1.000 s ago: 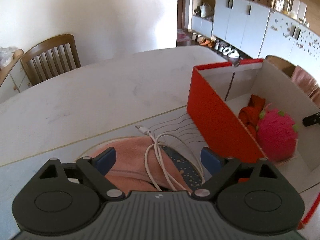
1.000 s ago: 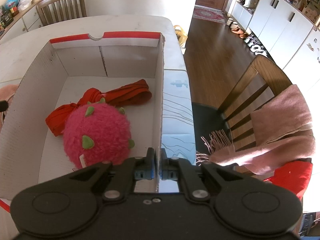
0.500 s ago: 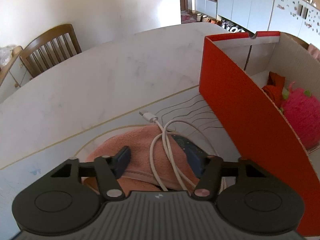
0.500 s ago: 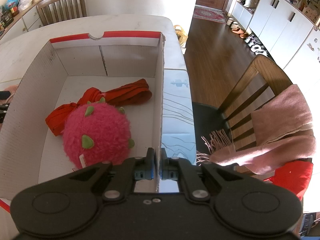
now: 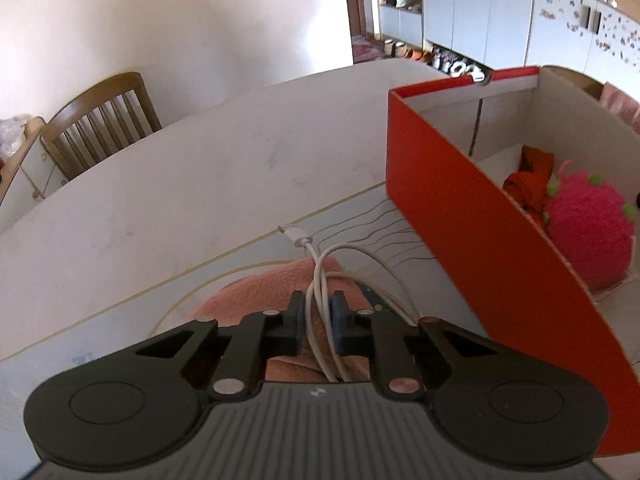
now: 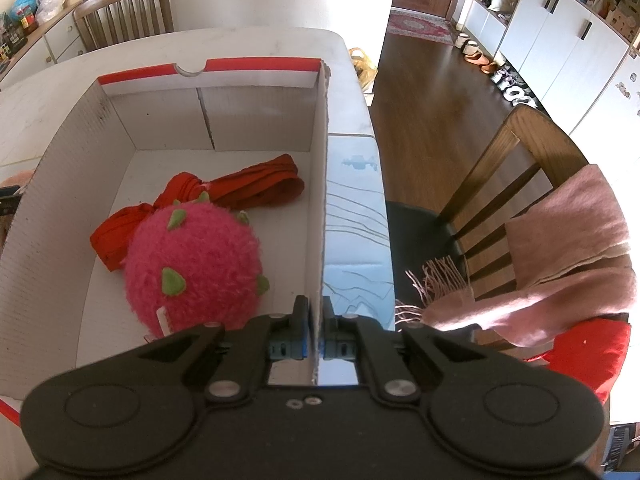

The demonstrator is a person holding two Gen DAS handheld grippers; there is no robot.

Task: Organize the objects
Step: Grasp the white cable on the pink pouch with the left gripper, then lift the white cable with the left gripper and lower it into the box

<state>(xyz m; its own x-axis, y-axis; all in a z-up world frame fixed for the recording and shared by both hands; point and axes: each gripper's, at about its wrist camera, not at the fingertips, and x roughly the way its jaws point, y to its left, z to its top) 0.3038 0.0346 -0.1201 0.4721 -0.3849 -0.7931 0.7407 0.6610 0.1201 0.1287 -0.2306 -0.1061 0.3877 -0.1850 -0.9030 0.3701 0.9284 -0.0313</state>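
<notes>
A coiled white cable (image 5: 318, 268) lies on a folded pink cloth (image 5: 256, 296) on the table. My left gripper (image 5: 318, 312) is closing around the cable's strands, its pads right against them. To the right stands a red cardboard box (image 5: 460, 208) holding a fuzzy pink plush fruit (image 5: 588, 232) and a knotted red cloth (image 5: 528, 180). In the right wrist view, my right gripper (image 6: 316, 314) is shut on the box's right wall (image 6: 320, 200), with the plush fruit (image 6: 192, 260) and red cloth (image 6: 256, 184) inside to its left.
A pale mat with wavy lines (image 6: 356, 216) lies under the box at the table's right edge. A wooden chair (image 6: 520, 168) draped with a pink scarf (image 6: 568, 248) stands just beyond that edge. Another chair (image 5: 100, 120) is at the table's far side.
The left gripper's jaws came together from wide apart onto the white cable, and its view shifted slightly. The right gripper stayed clamped on the box wall without moving.
</notes>
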